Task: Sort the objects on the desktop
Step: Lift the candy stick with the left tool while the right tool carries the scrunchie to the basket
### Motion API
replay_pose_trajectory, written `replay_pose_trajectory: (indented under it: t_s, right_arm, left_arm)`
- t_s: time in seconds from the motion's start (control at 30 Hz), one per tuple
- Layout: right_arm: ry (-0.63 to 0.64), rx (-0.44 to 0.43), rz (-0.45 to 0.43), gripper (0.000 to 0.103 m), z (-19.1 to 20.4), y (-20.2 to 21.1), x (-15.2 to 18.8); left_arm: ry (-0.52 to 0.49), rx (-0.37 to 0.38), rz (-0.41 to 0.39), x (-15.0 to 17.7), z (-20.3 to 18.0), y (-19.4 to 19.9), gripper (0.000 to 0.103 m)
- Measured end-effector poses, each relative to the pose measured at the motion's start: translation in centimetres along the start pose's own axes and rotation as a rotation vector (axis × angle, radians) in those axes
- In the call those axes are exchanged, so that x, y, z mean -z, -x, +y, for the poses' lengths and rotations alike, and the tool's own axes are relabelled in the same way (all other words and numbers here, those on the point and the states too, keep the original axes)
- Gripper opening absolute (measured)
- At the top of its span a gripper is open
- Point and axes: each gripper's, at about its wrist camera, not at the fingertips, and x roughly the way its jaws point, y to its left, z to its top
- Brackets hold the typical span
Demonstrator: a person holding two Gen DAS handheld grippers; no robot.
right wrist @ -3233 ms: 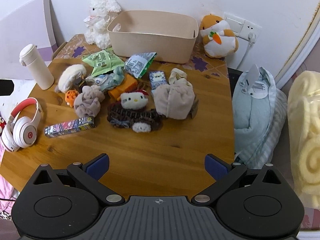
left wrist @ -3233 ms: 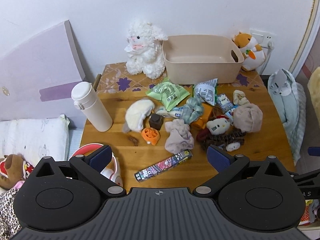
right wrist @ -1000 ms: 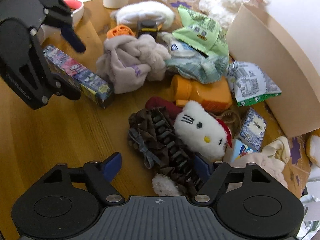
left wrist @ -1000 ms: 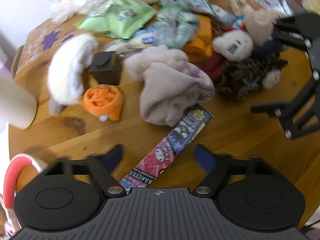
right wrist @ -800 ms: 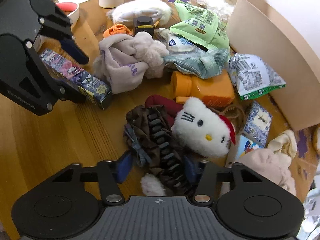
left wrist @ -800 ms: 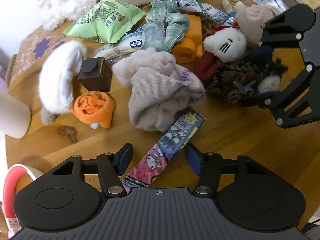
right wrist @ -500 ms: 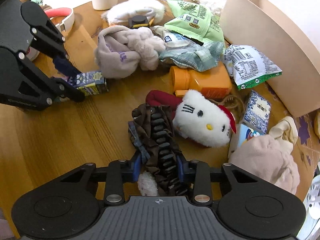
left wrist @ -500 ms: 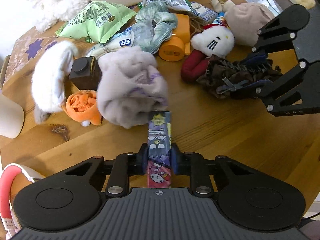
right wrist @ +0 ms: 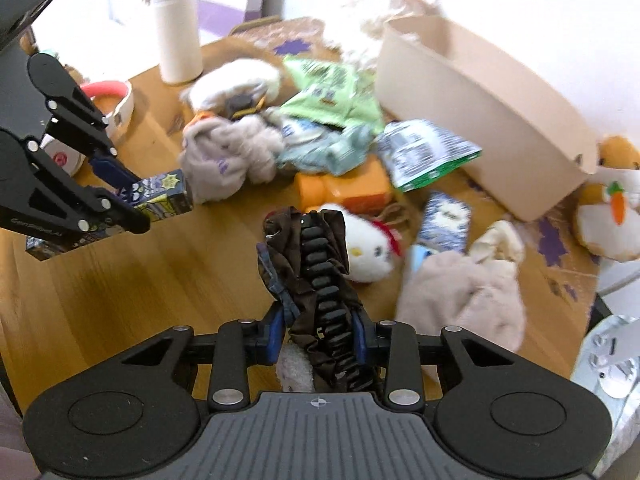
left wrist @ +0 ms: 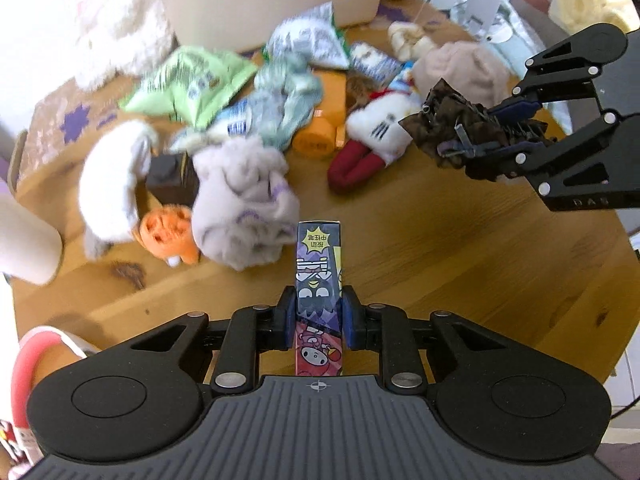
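My left gripper (left wrist: 319,316) is shut on a long cartoon-printed box (left wrist: 319,264) and holds it above the wooden table (left wrist: 440,264); the box also shows in the right wrist view (right wrist: 160,196). My right gripper (right wrist: 318,338) is shut on a brown ruffled hair clip (right wrist: 316,276) and holds it in the air; the clip also shows in the left wrist view (left wrist: 460,132). A beige bin (right wrist: 480,120) stands at the back of the table.
A pile lies mid-table: Hello Kitty plush (right wrist: 368,248), grey cloth bundle (left wrist: 244,208), orange bottle (right wrist: 348,192), green snack bag (right wrist: 332,96), beige cloth (right wrist: 460,300). A white flask (right wrist: 176,28) and red-white headphones (right wrist: 108,104) sit at the left.
Both grippers closed on their objects and lifted them off the table: the left on the cartoon box, the right on the brown hair clip. Both views have risen.
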Motion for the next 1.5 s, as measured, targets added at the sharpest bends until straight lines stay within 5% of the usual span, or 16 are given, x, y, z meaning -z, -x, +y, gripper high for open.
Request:
replay_pose_trajectory:
  t_s: [0.4,0.87,1.5]
  right_arm:
    - [-0.079,0.105,-0.102,0.032,-4.3,4.1,-1.6]
    - [-0.183,0.258,-0.216,0.032,-12.2,6.0,-5.4]
    - [-0.254,0.404,-0.288,0.032,-20.1,1.2,-12.8]
  left_arm:
    - [-0.068,-0.057,-0.135,-5.4,0.1,4.4,0.023]
    - [-0.091,-0.150,-0.281,-15.8,3.0,6.2,0.023]
    - [-0.066,-0.310,-0.387,-29.2,5.6,-0.5,0.023]
